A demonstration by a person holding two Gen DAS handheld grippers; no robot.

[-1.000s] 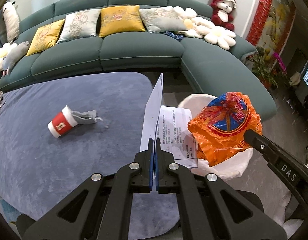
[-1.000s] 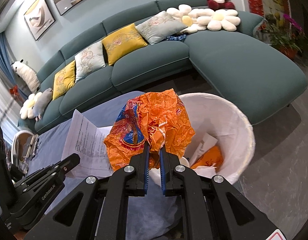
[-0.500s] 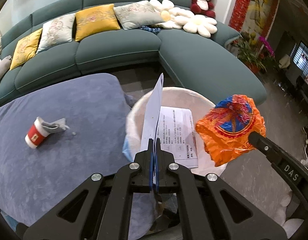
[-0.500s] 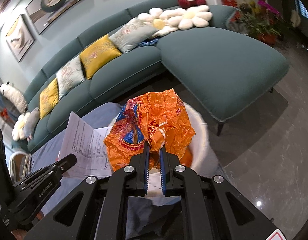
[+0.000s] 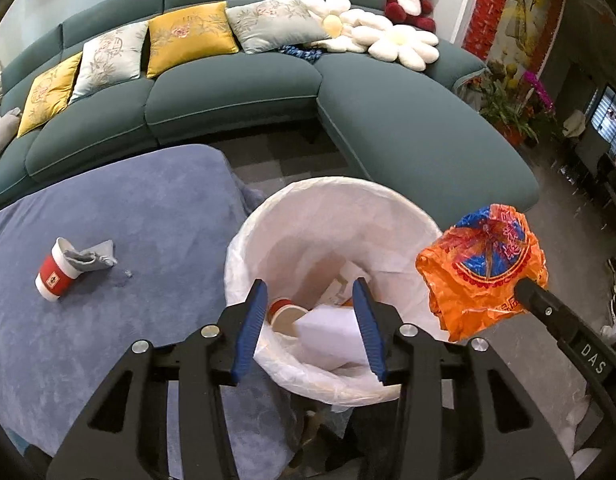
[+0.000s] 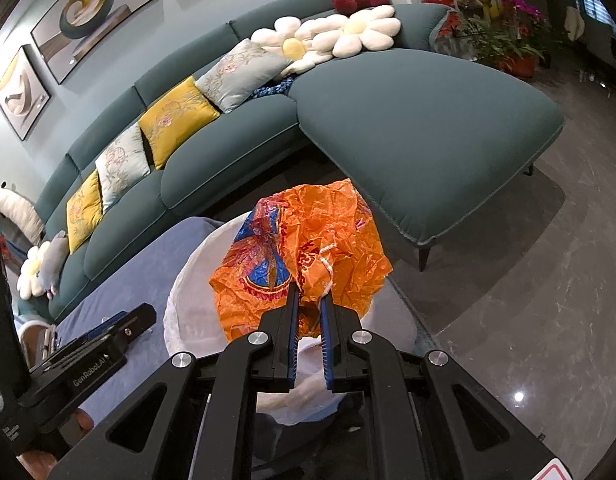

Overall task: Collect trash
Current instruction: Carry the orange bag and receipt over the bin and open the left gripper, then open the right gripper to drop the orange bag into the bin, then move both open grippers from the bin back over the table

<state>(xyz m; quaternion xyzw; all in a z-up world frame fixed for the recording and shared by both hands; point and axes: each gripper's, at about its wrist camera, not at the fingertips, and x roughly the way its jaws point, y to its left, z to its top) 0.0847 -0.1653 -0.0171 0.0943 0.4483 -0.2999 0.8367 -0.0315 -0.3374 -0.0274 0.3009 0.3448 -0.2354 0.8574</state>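
The orange plastic bag hangs pinched in the right gripper, whose jaws sit nearly together on a bunched fold. From the left wrist view the bag is just beside the right rim of the lined bin, over the floor more than over the opening. To drop it well, I judge the right hand should carry it inward over the middle of the bin before letting go; crumpled film is light and may catch on the liner's edge or drift outside.

The left gripper hovers over the bin's near side, its jaws opening with nothing pressed between them; a white sheet of paper lies below them in the bin beside a red cup.

The bin stands off the right edge of the blue rug, where another red cup and a grey scrap remain. The sofa is well apart, so both hands have room.
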